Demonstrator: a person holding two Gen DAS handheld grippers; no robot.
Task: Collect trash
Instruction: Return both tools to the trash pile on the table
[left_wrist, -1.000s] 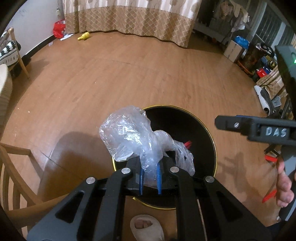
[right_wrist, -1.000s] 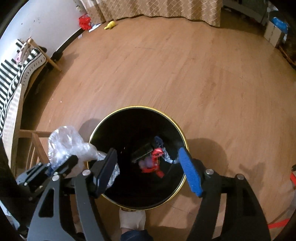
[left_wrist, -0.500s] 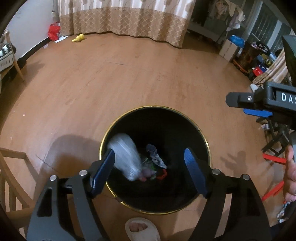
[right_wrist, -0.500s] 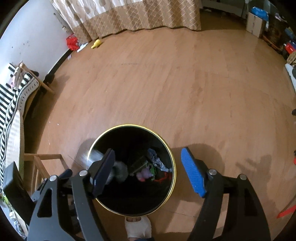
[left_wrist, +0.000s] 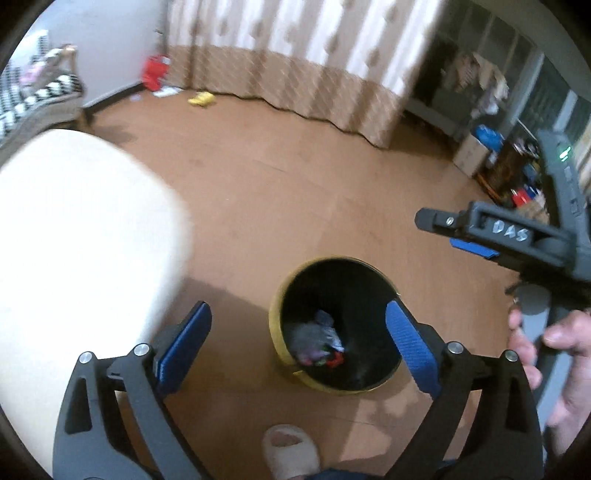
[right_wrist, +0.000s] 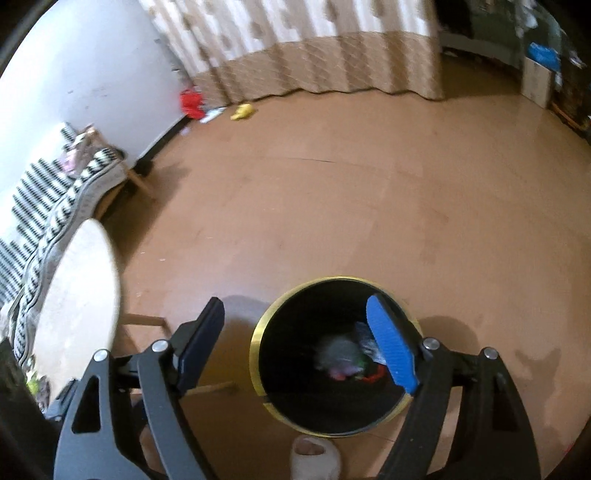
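A black trash bin with a gold rim (left_wrist: 280, 295) stands on the wooden floor, also in the right wrist view (right_wrist: 255, 354). Inside lies the clear plastic bag (left_wrist: 308, 334) on other coloured trash; it shows blurred in the right wrist view (right_wrist: 338, 352). My left gripper (left_wrist: 297, 338) is open and empty, high above the bin. My right gripper (right_wrist: 295, 347) is open and empty above the bin too; it also shows at the right of the left wrist view (left_wrist: 476, 236).
A round white table top (left_wrist: 74, 229) is at the left, with a wooden chair (right_wrist: 144, 321) by it. A striped sofa (right_wrist: 48, 199) stands along the wall. A red bag (right_wrist: 191, 102) and a yellow item (right_wrist: 242, 110) lie by the curtain. A slippered foot (left_wrist: 290, 452) is below the bin.
My left gripper opened and dropped the plastic bag into the bin. Both grippers then rose and tilted up, bringing the table and curtain into view.
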